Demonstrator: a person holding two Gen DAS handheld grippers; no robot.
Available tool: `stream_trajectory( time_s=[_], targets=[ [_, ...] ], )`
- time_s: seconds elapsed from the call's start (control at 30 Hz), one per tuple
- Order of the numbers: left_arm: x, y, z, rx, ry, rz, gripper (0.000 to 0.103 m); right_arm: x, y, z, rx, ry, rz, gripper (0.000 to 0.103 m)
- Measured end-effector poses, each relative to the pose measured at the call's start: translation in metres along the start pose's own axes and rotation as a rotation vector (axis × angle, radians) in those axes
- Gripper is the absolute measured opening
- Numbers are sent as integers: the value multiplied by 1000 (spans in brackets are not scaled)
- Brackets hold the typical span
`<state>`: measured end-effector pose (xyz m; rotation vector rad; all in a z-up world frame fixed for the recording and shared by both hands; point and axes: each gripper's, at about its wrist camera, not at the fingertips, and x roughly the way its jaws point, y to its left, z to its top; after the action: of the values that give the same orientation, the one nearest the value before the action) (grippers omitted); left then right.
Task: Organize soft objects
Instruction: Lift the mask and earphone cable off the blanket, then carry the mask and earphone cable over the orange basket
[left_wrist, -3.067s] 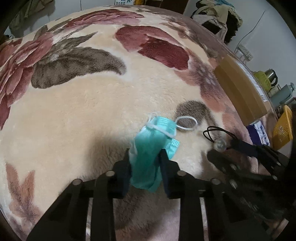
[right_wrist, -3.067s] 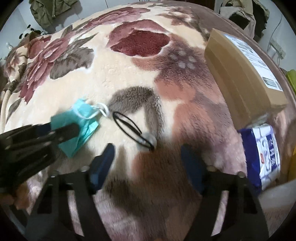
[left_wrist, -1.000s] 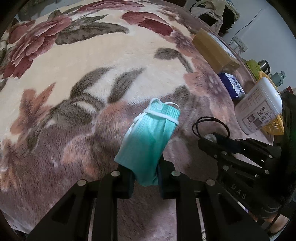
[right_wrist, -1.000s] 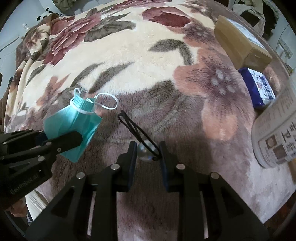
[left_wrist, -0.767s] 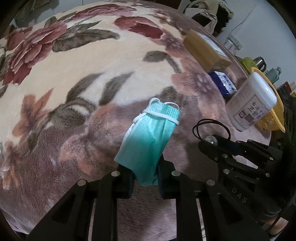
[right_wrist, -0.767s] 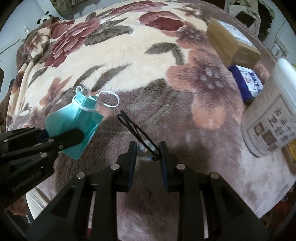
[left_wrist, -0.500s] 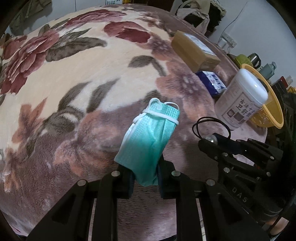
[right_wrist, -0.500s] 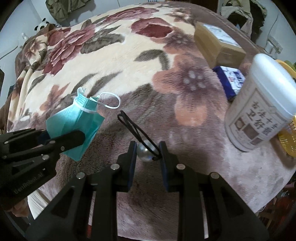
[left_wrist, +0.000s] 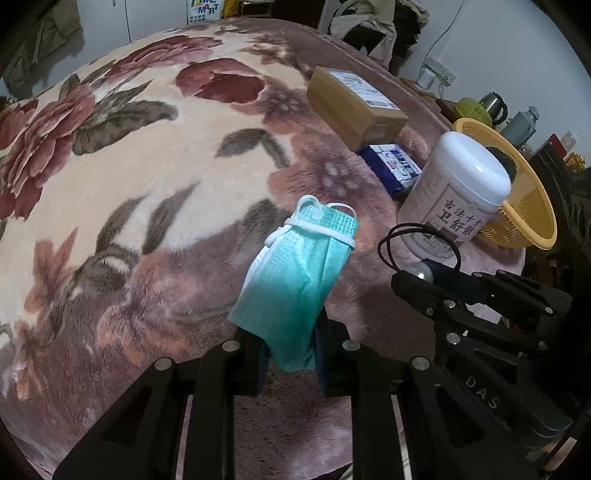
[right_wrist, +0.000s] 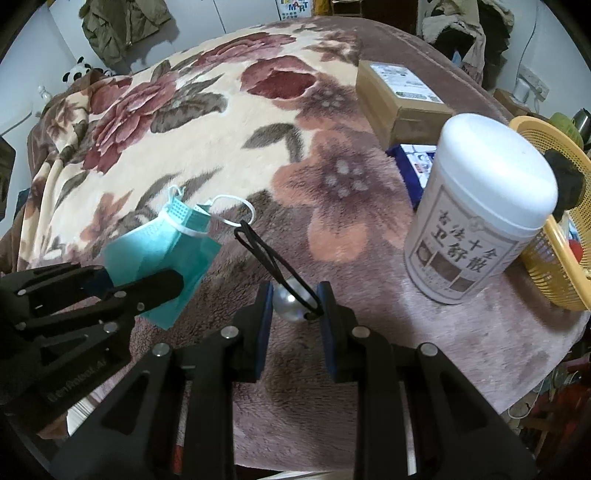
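Observation:
My left gripper (left_wrist: 291, 350) is shut on a teal face mask (left_wrist: 301, 280) with white ear loops and holds it above the floral blanket (left_wrist: 155, 177); the mask also shows in the right wrist view (right_wrist: 162, 254). My right gripper (right_wrist: 295, 306) is shut on a black hair tie with a silver bead (right_wrist: 290, 300); its loop sticks up forward. The hair tie also shows in the left wrist view (left_wrist: 421, 267), to the right of the mask. A yellow basket (right_wrist: 554, 273) stands at the right, with a dark item in it.
A white canister with printed label (right_wrist: 480, 221) stands between my grippers and the basket. A cardboard box (right_wrist: 399, 92) and a blue packet (left_wrist: 391, 166) lie behind it. A kettle and bottles (left_wrist: 495, 103) stand beyond the bed's edge at right.
Both grippers have lifted off the blanket and moved back and to the right with the mask and hair tie held. The canister and yellow basket have come into view.

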<state>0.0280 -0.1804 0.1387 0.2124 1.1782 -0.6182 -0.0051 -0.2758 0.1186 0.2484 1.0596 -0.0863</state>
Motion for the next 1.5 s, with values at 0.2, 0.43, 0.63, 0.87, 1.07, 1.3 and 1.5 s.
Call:
stream_trajectory(
  time_s=[0.2, 0.43, 0.63, 0.87, 1.07, 1.3, 1.5],
  targets=[
    [-2, -14, 9, 23, -8, 5, 19, -10, -8, 3, 7, -17, 2, 25],
    [-7, -31, 22, 51, -22, 0, 19, -23, -20, 10, 14, -43, 4, 25],
    [-20, -50, 38, 81, -56, -14, 19, -43, -34, 21, 27, -85, 2, 25],
    [-36, -74, 59, 104, -94, -43, 19, -62, -49, 34, 42, -125, -6, 25],
    [-42, -100, 77, 135, -114, -57, 19, -75, -72, 42, 71, -150, -23, 25],
    [-40, -132, 95, 171, -122, -82, 19, -83, -101, 47, 106, -162, -48, 25],
    [-34, -161, 107, 211, -120, -102, 19, -87, -130, 45, 144, -163, -72, 25]
  ],
)
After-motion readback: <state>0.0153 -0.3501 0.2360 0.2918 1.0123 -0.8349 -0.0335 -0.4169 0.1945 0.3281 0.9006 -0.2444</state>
